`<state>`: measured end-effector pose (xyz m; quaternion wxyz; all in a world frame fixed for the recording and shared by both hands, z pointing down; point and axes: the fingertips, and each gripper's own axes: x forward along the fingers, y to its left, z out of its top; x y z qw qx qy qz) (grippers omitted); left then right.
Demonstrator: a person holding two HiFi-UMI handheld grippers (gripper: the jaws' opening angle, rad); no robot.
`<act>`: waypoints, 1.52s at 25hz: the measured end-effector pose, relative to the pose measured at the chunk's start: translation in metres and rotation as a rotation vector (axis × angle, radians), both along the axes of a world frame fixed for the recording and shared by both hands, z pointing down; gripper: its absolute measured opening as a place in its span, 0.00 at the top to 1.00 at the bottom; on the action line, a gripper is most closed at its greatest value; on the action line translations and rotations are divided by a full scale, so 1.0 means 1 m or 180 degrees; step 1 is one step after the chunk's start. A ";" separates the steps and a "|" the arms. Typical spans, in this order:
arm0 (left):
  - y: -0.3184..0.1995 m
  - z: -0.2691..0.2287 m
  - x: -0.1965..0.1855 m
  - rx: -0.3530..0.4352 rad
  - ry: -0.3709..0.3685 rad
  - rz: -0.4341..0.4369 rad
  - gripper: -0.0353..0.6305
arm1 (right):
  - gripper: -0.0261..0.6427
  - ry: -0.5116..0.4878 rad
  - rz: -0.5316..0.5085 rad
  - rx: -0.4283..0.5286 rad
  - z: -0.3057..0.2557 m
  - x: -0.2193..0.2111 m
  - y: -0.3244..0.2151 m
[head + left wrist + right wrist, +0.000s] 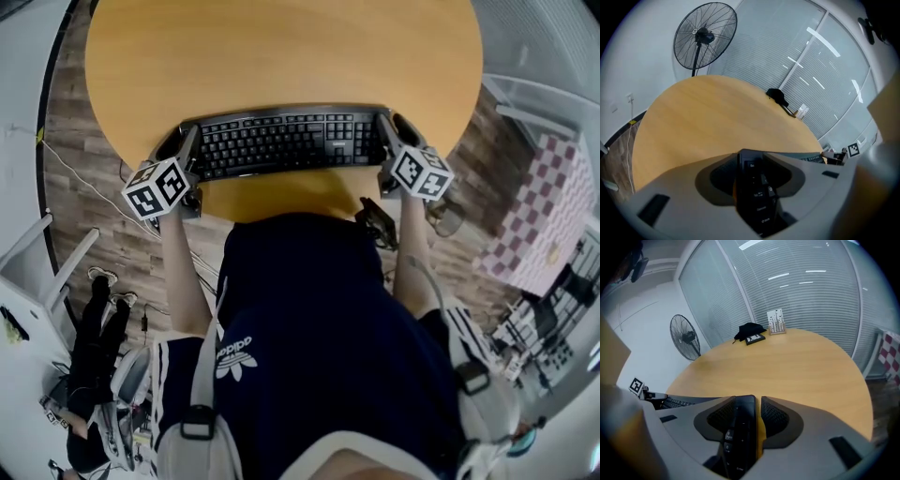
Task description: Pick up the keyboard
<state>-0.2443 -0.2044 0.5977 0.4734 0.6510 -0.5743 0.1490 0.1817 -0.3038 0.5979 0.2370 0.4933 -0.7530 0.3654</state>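
A black keyboard [281, 141] lies flat on the round wooden worktop [281, 56], close to the edge nearest the person. The left hand-held gripper [180, 141] straddles the keyboard's left end and the right hand-held gripper [396, 131] straddles its right end. Each gripper view shows the keyboard's end standing between spread jaws, with a sliver of worktop visible between the keyboard and one pad, so neither pair is clamped on it.
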 end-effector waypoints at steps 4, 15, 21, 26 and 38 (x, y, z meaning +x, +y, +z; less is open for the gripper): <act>0.001 0.001 0.001 0.0012 0.0248 -0.0076 0.72 | 0.73 -0.0105 -0.0001 -0.0119 0.006 -0.003 -0.001; 0.002 0.000 0.000 0.0109 0.0092 -0.0156 0.72 | 0.75 -0.0343 0.0085 -0.0263 0.002 -0.009 -0.003; 0.002 -0.009 -0.001 0.0211 0.0067 -0.0160 0.72 | 0.75 -0.0328 0.0086 -0.0151 -0.009 -0.010 -0.002; 0.012 -0.026 -0.007 0.0391 -0.0042 -0.0180 0.72 | 0.75 -0.0365 0.0004 0.0020 -0.028 -0.019 0.002; 0.016 -0.081 -0.009 0.0886 -0.0223 -0.0193 0.72 | 0.75 -0.0500 -0.0131 0.0553 -0.083 -0.023 0.001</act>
